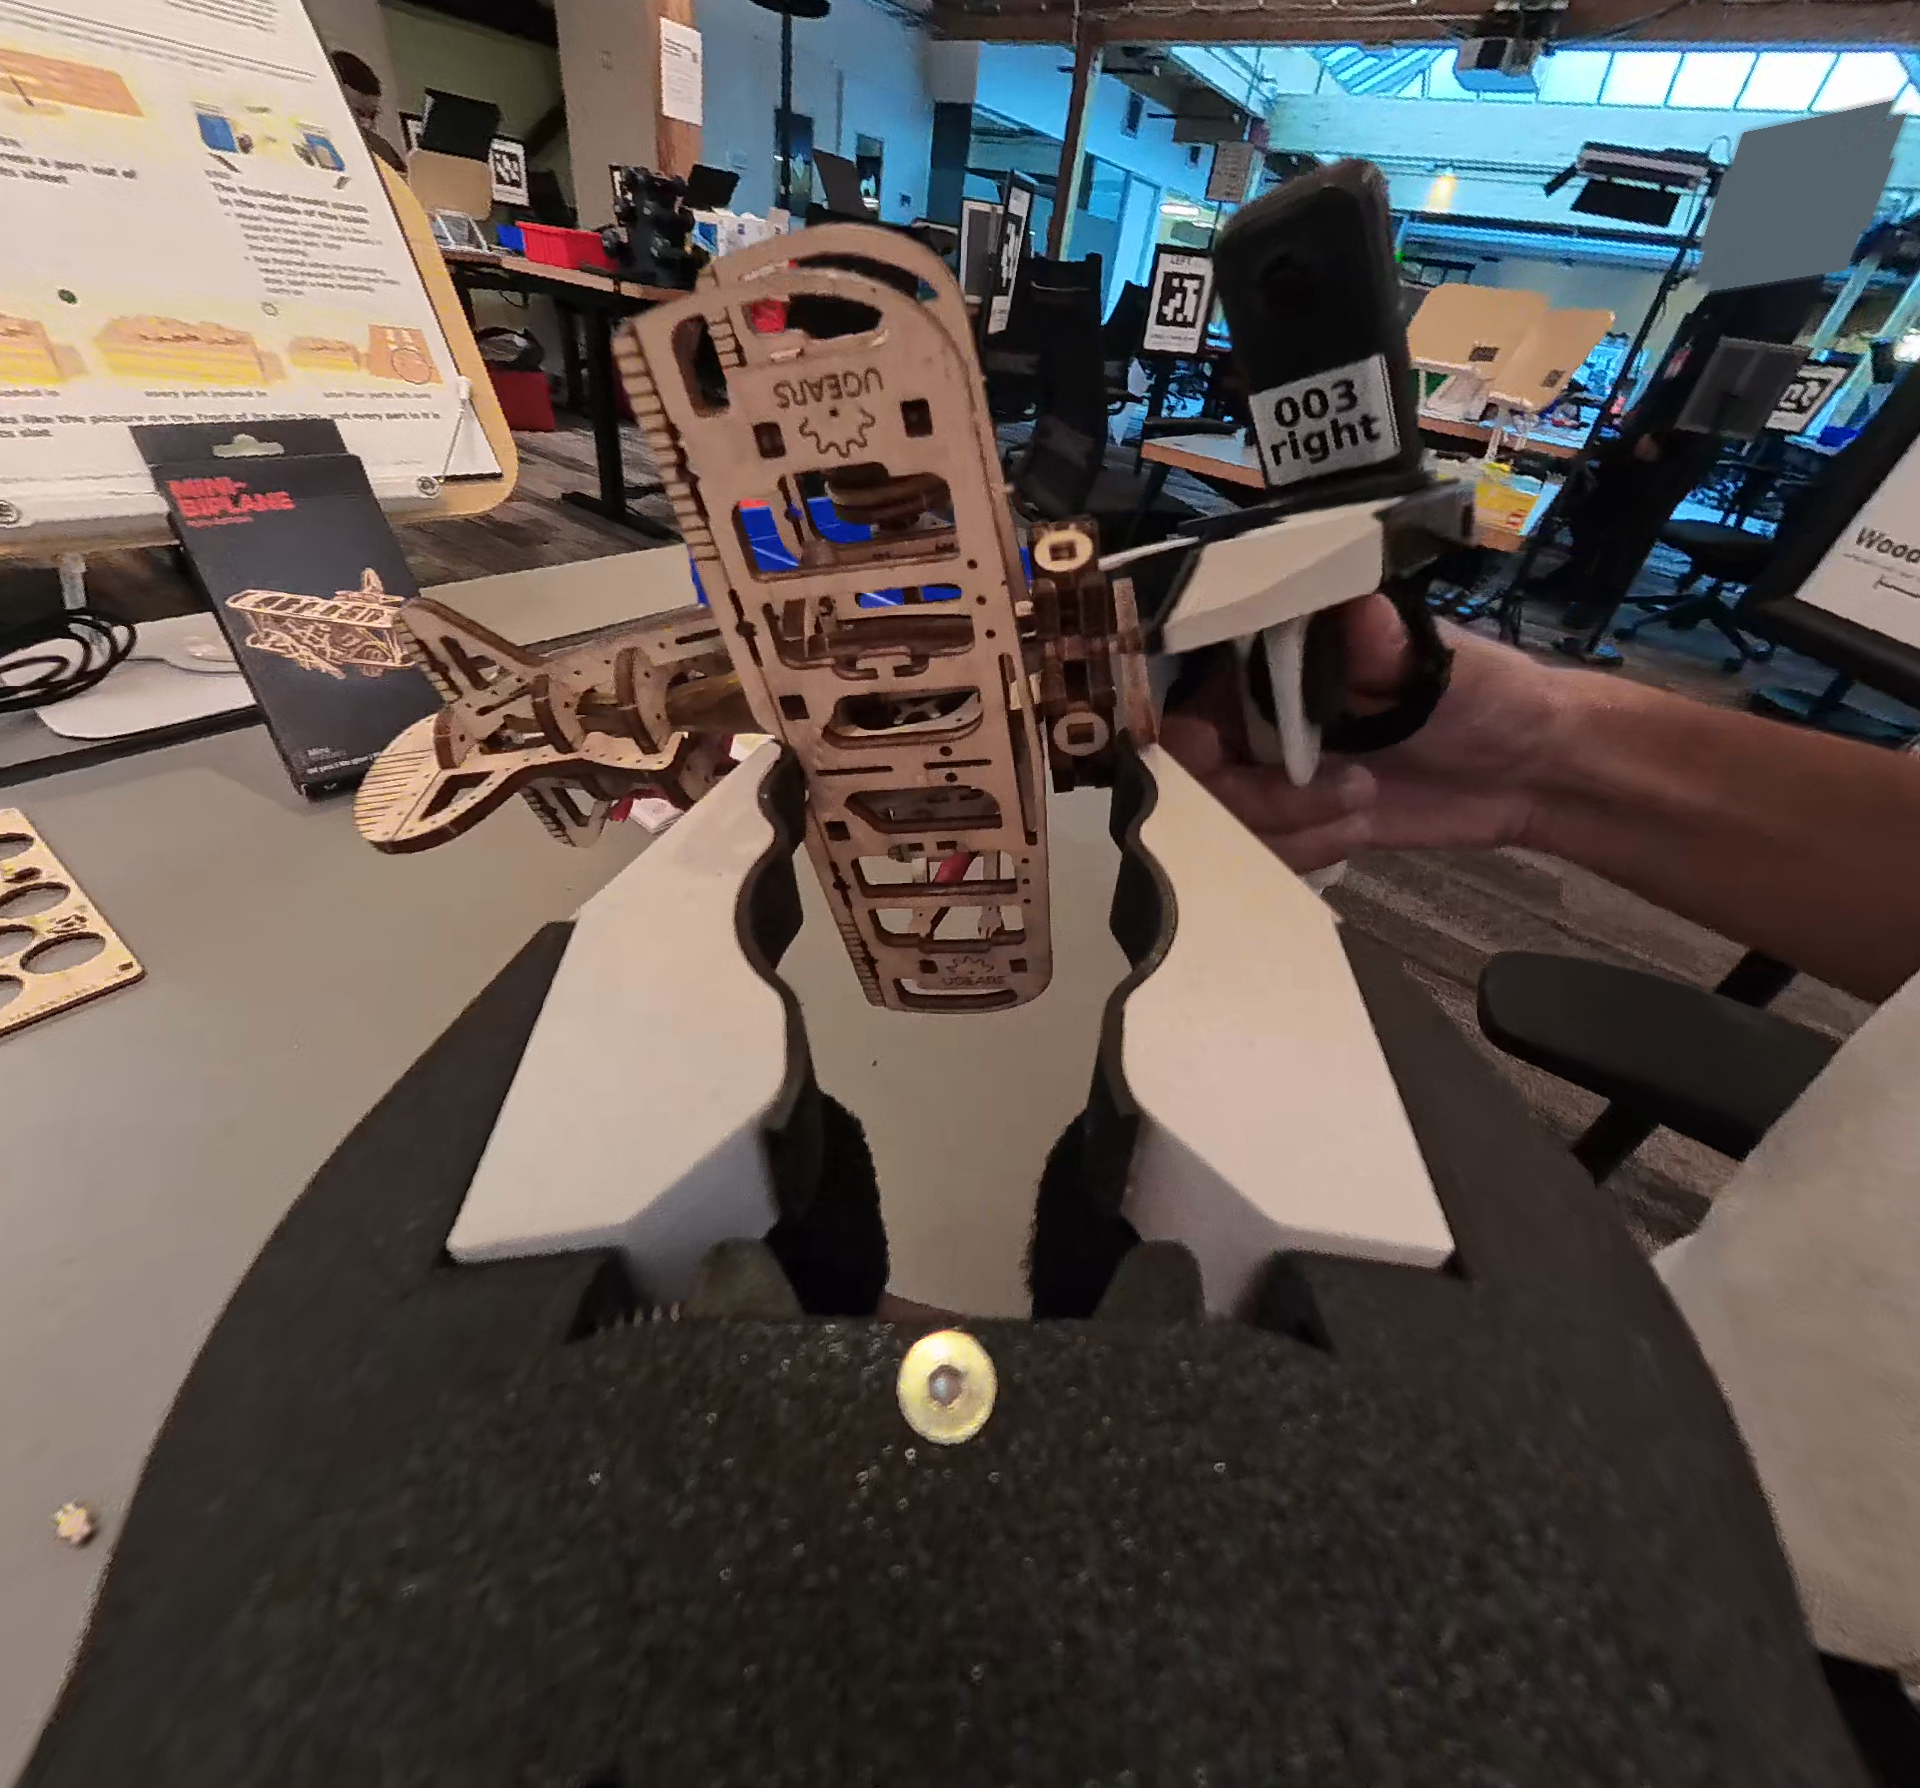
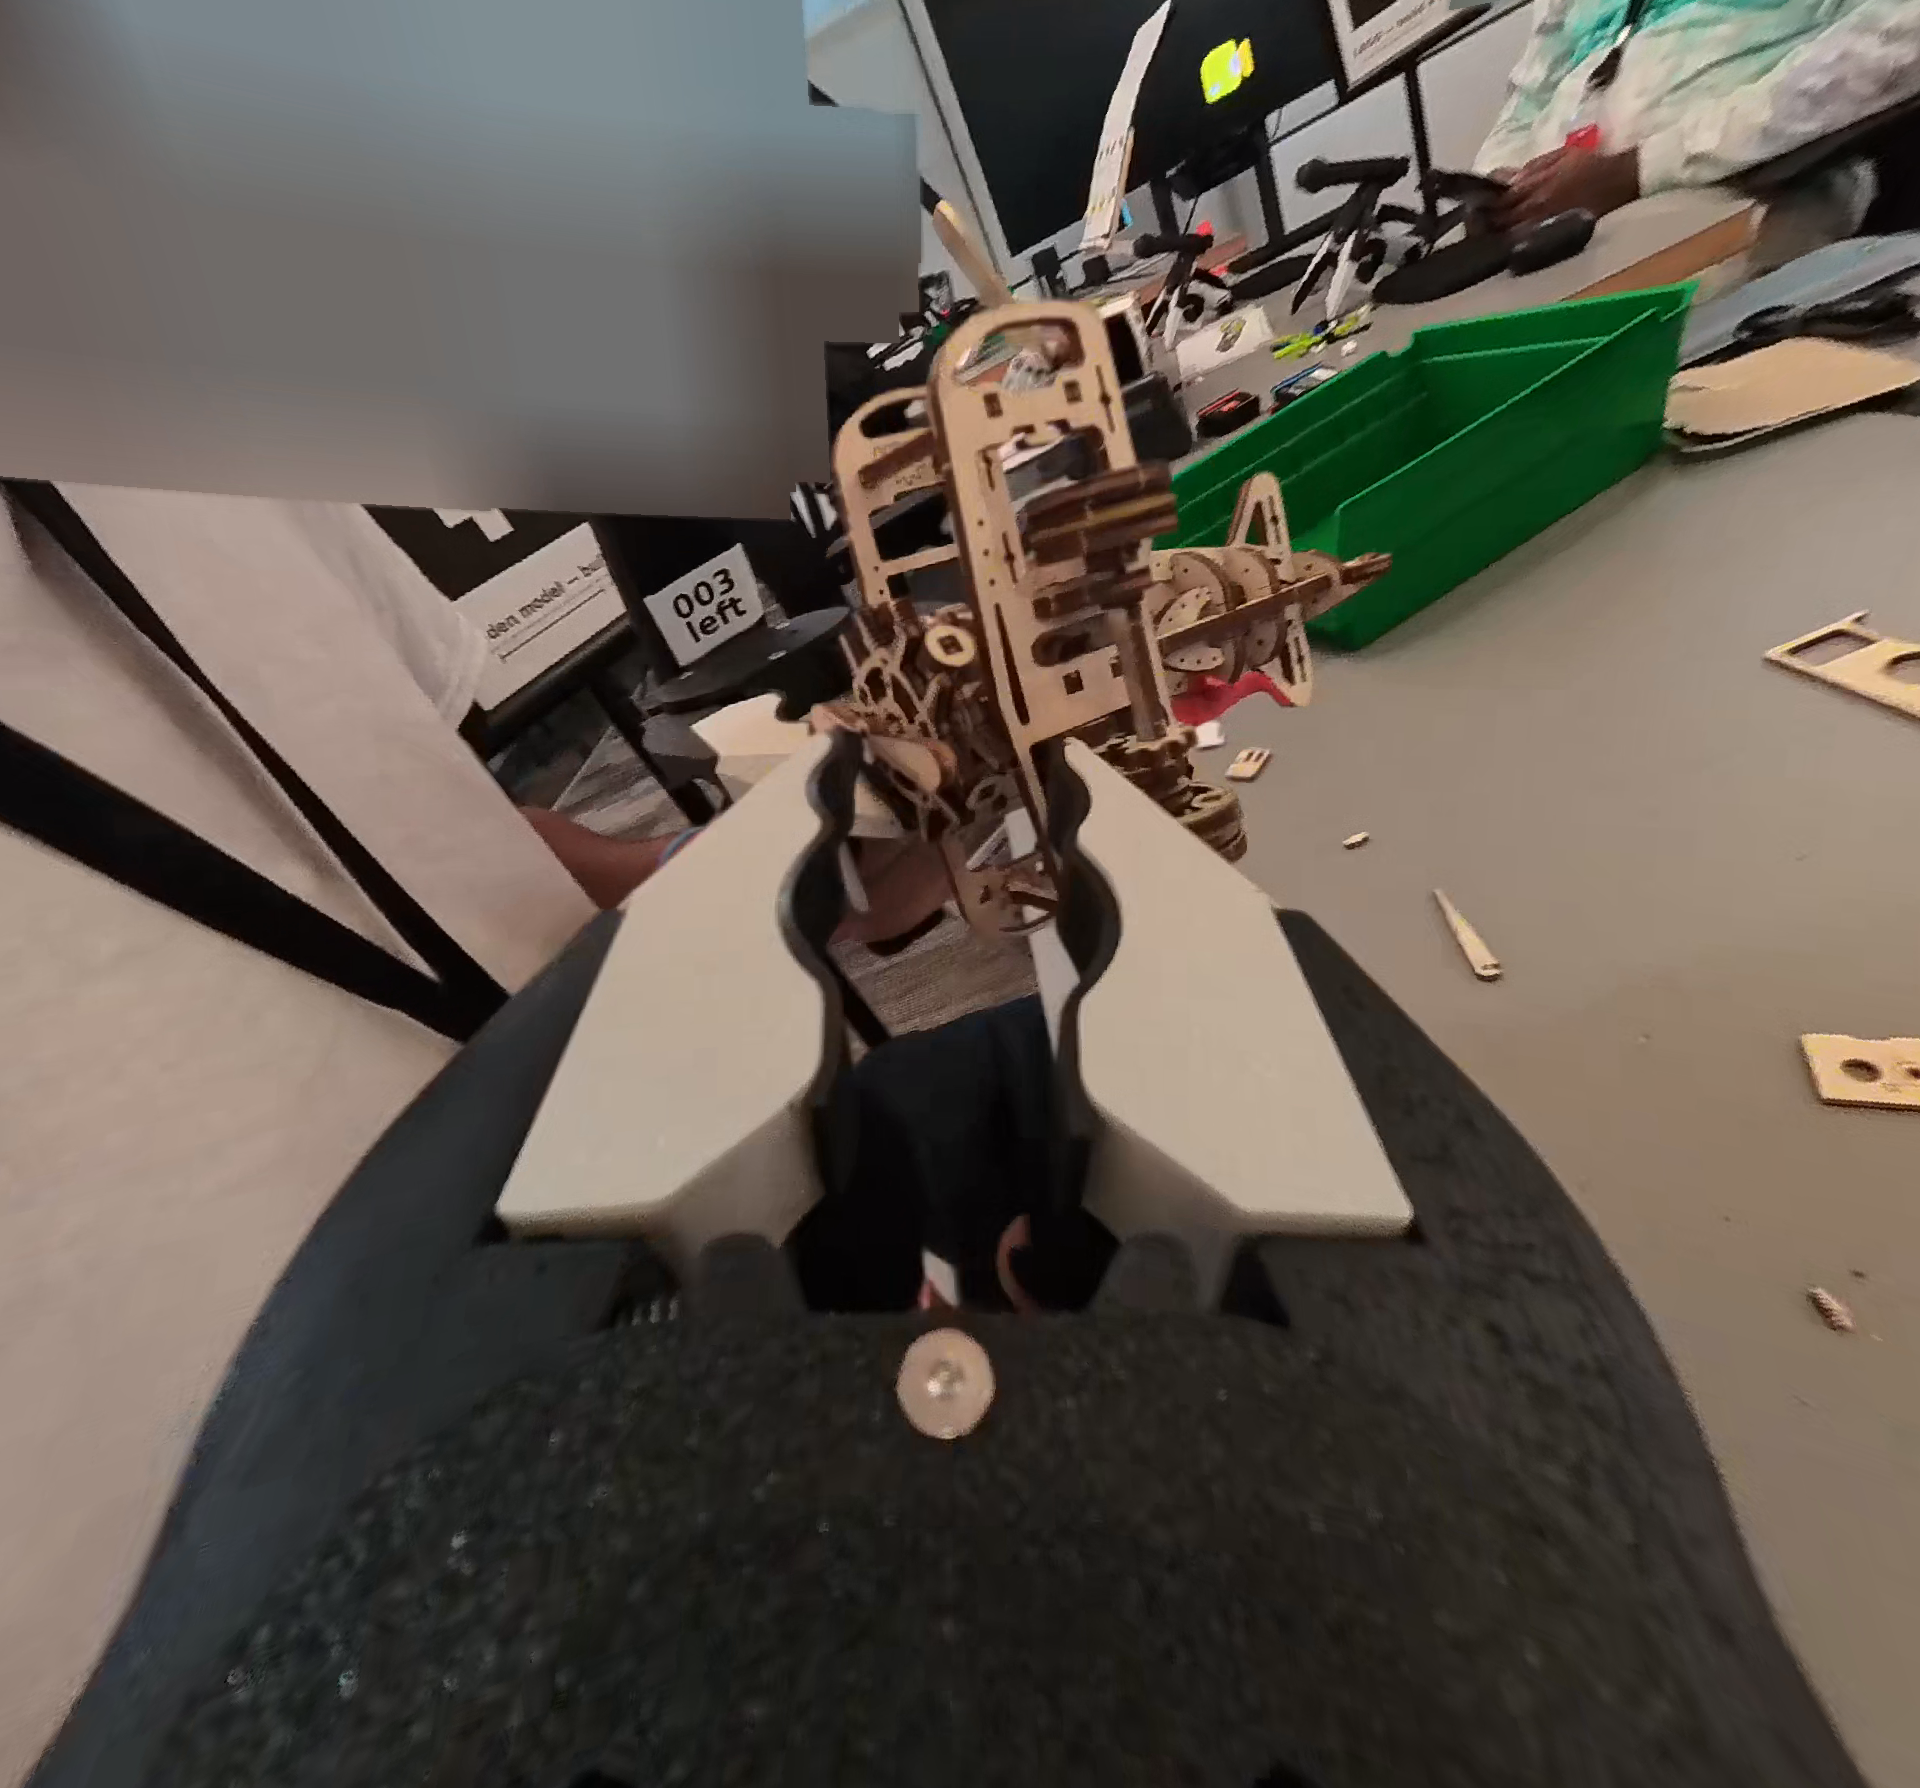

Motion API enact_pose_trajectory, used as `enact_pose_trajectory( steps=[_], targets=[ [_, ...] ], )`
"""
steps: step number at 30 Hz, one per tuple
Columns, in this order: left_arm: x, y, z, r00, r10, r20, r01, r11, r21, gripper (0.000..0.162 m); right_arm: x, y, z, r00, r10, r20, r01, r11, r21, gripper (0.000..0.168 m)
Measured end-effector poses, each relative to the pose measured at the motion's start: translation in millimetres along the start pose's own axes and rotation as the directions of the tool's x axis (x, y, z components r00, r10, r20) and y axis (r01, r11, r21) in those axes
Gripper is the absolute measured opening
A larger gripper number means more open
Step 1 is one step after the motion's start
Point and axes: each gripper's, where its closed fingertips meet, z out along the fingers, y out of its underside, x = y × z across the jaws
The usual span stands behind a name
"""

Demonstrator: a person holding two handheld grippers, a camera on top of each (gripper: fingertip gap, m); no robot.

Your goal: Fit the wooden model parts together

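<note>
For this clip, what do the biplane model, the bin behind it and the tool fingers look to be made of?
Biplane model: thin unpainted plywood, by its pale faces and dark, seemingly laser-burnt edges.
Green bin: moulded plastic, with uniform colour and a slight sheen.
Left tool fingers: matte white hard shells, probably plastic, lined with wavy black pads that look rubbery; this cannot be confirmed from the view.

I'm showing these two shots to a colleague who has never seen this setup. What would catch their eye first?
First, the pale laser-cut wooden biplane model, held above the grey table between the left gripper white fingers. From the right comes the right gripper, at the model's nose, in a person's hand. Behind on the table lies a bright green plastic bin.
</note>
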Motion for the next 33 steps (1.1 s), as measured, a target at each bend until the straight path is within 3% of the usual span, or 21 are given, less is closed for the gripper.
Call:
enact_pose_trajectory(
  steps=[12,19,23,24,28,33],
  targets=[
    [6.1,-4.8,3.4,0.996,-0.080,0.031,0.079,0.996,0.036,0.057,-1.4,-3.7,-4.4,0.994,-0.104,-0.046,0.106,0.993,0.054,0.032],
    [5.1,-0.2,5.3,0.996,-0.089,0.014,0.089,0.996,0.014,0.057,0.1,-0.8,-6.2,0.997,-0.062,-0.040,0.064,0.996,0.058,0.032],
    [4.2,5.7,5.0,0.990,-0.134,-0.035,0.134,0.991,-0.020,0.057,-2.1,2.5,-7.7,1.000,-0.015,0.005,0.015,0.999,0.032,0.041],
    [2.6,9.5,4.4,0.987,-0.151,-0.047,0.149,0.988,-0.040,0.057,-0.5,4.5,-8.4,1.000,-0.017,-0.009,0.017,1.000,0.009,0.050],
    [-1.8,27.2,-0.5,0.987,-0.137,-0.088,0.126,0.985,-0.119,0.057,7.1,14.2,-14.4,0.985,-0.151,-0.079,0.141,0.983,-0.119,0.046],
    [12.6,25.8,-3.1,0.979,-0.043,-0.202,0.018,0.992,-0.123,0.058,-3.0,22.7,-3.0,0.987,-0.164,0.003,0.162,0.974,-0.159,0.048]
  ],
)
